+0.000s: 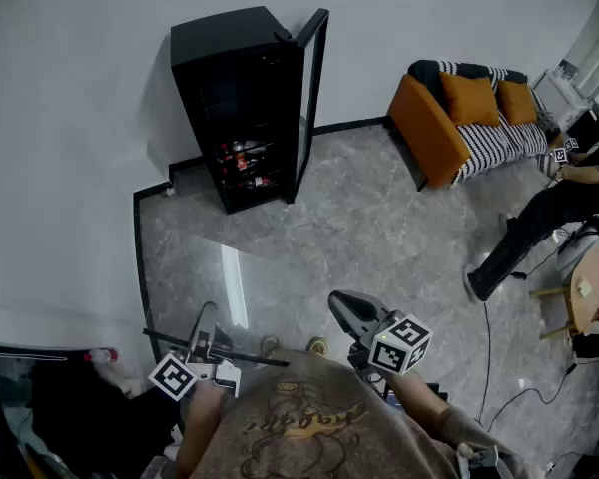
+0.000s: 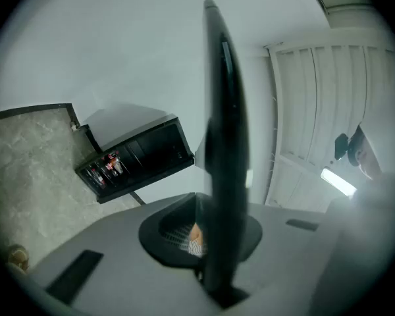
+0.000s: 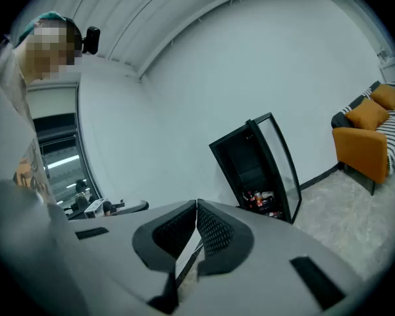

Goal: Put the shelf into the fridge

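Left tool [image 2: 204, 210] tight on shelf [image 2: 221, 110], edge-on in its own view; right tool [image 3: 197, 207] closed, seemingly empty.

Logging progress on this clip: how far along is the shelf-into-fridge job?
Done: the door of the fridge stands open, and the shelf is picked up. In hand: the left tool is shut on the shelf, seen edge-on; the right tool is shut and empty. Left: the fridge is across the floor, so carrying and sliding in remain.
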A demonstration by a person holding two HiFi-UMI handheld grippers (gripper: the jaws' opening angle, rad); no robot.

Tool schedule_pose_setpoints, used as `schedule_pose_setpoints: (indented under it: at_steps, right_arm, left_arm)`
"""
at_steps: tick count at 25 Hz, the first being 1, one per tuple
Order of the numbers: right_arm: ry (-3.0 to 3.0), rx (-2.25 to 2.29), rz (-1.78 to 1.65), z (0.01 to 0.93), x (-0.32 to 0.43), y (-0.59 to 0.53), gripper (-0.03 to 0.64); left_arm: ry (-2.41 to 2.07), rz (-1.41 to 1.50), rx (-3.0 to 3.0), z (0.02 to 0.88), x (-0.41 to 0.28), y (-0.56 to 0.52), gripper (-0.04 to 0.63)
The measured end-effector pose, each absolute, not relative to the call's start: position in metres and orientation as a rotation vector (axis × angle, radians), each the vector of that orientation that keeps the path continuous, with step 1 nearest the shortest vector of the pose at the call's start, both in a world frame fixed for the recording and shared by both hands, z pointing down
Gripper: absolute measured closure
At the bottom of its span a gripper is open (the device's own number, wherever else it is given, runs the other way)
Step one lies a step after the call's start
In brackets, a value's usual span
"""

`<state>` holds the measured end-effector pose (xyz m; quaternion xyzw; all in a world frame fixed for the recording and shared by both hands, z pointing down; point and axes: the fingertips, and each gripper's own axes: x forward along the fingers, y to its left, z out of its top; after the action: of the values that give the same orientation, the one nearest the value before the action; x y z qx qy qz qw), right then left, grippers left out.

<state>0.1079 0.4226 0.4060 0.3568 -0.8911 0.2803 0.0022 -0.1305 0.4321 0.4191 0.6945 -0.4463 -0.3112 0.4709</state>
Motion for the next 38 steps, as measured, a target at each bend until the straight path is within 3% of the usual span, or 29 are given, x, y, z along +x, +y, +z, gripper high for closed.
schedule_pose_setpoints:
  at_steps: [23, 38]
  right_arm:
    - [-2.864, 1.199, 0.882, 0.384, 0.072, 0.406, 0.595]
    - [-2.838, 1.295, 0.876, 0.393, 0.077, 0.326, 0.595]
  left_arm:
    - [-0.989, -0.761, 1.713, 0.433, -0.165, 0.401, 0.578]
    - [-0.933, -0.783, 1.703, 0.443, -0.159, 0.328, 0.578]
